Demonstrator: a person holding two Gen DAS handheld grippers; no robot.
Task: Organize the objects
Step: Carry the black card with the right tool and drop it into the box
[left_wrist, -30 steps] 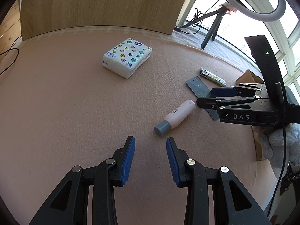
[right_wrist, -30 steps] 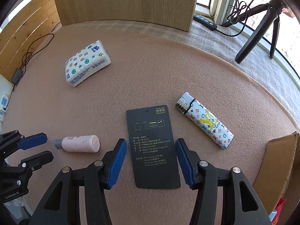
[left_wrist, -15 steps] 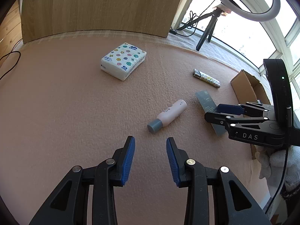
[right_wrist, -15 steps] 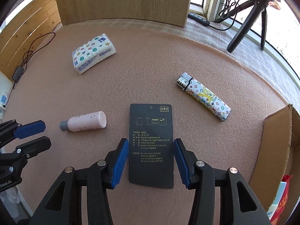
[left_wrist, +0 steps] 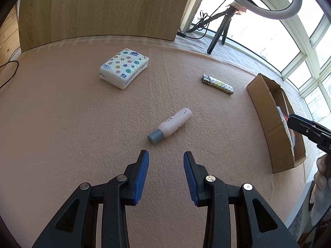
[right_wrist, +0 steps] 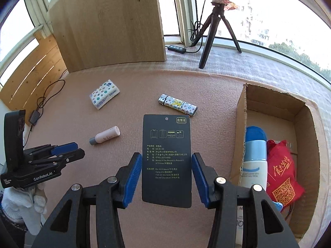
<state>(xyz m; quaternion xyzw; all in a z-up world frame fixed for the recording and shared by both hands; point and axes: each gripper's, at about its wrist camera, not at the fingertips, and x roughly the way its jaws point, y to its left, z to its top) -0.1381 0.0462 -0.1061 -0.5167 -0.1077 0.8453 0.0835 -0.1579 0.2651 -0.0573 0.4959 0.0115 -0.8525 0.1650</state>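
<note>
The right gripper (right_wrist: 167,175) pinches a flat black card tag printed with small pale text (right_wrist: 166,157) by its two long edges, the blue ribbed pads pressing on either side; its jaws have just been closing onto the card. The card hangs clear of the pink textured mat (right_wrist: 128,86), just left of an open brown cardboard box (right_wrist: 241,124) that holds a white bottle with a blue cap (right_wrist: 254,155) and a red pouch with gold lettering (right_wrist: 282,173). Beyond the card's top edge a long lighter with a white patterned body and silver head (right_wrist: 178,105) lies on the mat, apart from the card. Farther left lie a white tissue pack dotted with coloured stars and faces (right_wrist: 104,94) and a small pale pink bottle with a grey cap (right_wrist: 105,135) on its side. The left gripper (left_wrist: 166,172) hovers over the mat with its jaws spread and nothing between them, the pink bottle just ahead of its tips, cap end nearest. A black tripod (right_wrist: 215,26) carrying a white ring light stands on the window ledge behind a leaning wooden board (right_wrist: 107,26).
</note>
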